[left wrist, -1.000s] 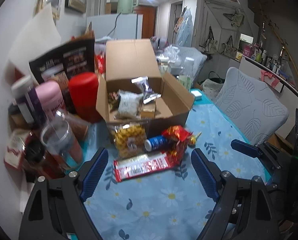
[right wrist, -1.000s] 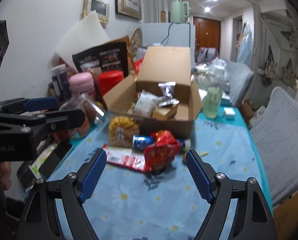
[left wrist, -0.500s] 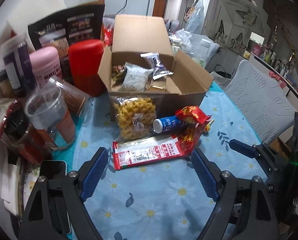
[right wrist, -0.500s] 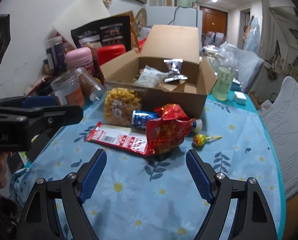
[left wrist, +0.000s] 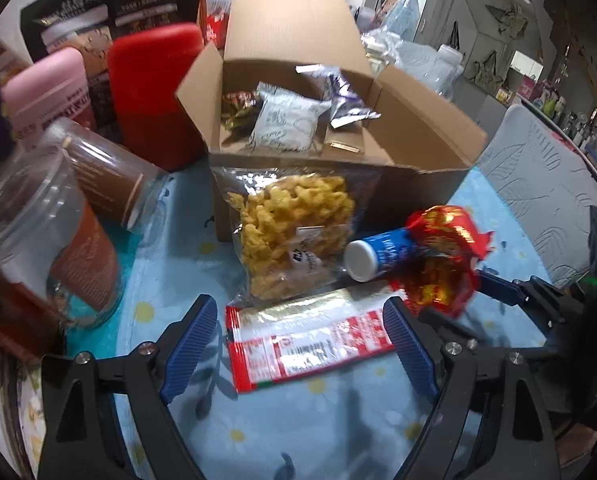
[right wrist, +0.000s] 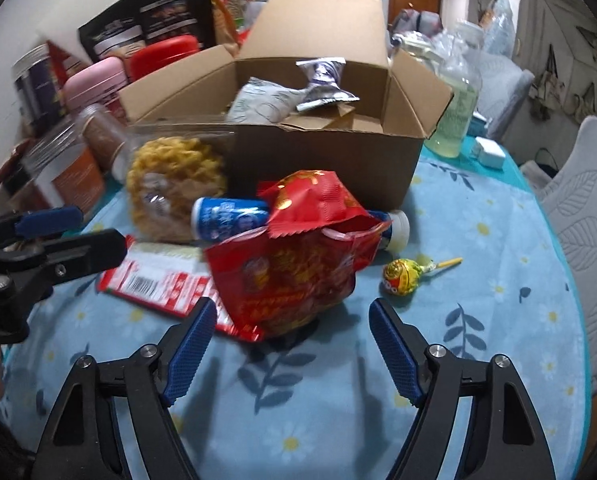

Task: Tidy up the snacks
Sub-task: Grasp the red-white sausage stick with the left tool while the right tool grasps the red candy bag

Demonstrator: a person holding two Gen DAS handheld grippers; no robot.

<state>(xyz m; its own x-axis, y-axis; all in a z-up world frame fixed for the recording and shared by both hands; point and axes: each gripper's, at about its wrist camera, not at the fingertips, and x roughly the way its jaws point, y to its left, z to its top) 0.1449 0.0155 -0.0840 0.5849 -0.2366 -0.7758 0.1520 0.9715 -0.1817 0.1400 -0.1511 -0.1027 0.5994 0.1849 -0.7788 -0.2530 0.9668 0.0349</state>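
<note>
- The flat red-and-white packet lies on the surface, directly between the spread fingers of the left tongs. Its long side runs across the gap.
- At 12 o'clock from it, touching or almost touching, leans the clear bag of yellow snacks, against the front wall of the cardboard box.
- At 2 o'clock from the packet lies the blue tube with a white cap, and partly over it the red crinkled bag.
- The right tongs are also apart and hold nothing; the red crinkled bag sits just ahead of them, at 12 o'clock. A lollipop lies on the surface at 1 o'clock from them.
- The box is open and already keeps some packets, so I judge that the loose snacks should go inside it.
- For a good grasp, I would lower the left tongs until the tips nearly meet the blue flowered cloth, then close across the narrow width of the packet. It is thin and may slide or bend.
- The jars at 9 o'clock stand near, so the left tongs should lift straight before moving to the box.
</note>
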